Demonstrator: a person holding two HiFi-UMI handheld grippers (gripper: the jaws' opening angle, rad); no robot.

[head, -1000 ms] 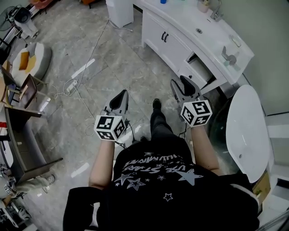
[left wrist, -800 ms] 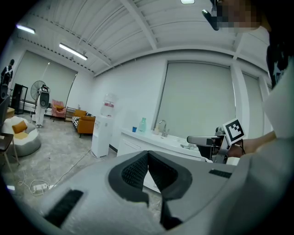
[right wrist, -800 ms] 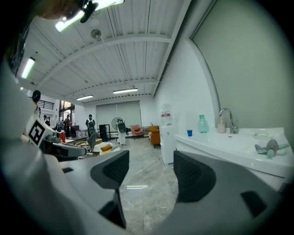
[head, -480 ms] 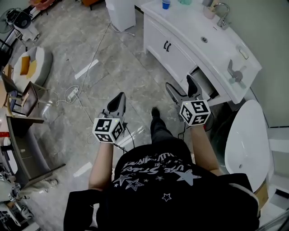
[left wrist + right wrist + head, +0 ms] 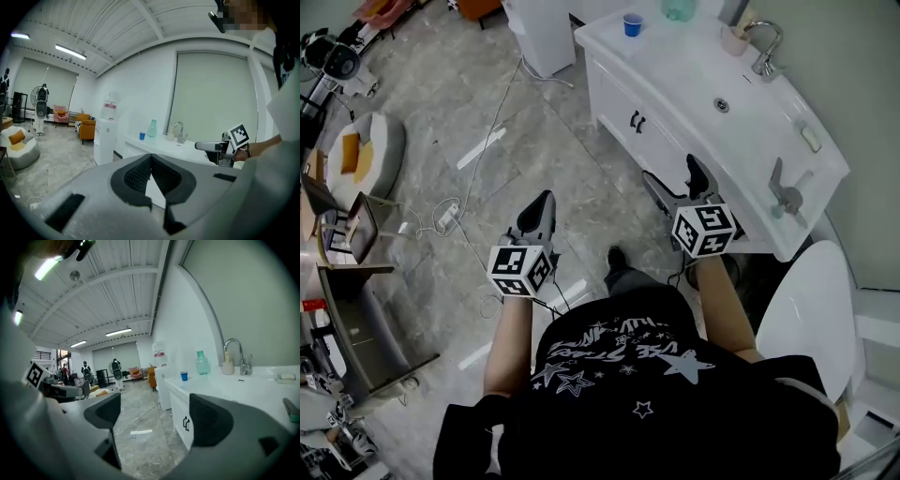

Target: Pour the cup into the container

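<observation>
Though a blue cup (image 5: 632,24) tops the counter (image 5: 667,67) — its contents are unreadable.

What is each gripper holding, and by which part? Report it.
Nothing is held. The left gripper has its jaws together on nothing; the right gripper has just been opening its jaws, nothing between them.

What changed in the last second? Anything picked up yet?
The person walked along the white counter toward its far end, bringing the blue cup into the head view. The right gripper has just been opening its jaws, nothing between them. Unchanged: the left gripper is shut and empty; the cup stands on the counter, untouched.
</observation>
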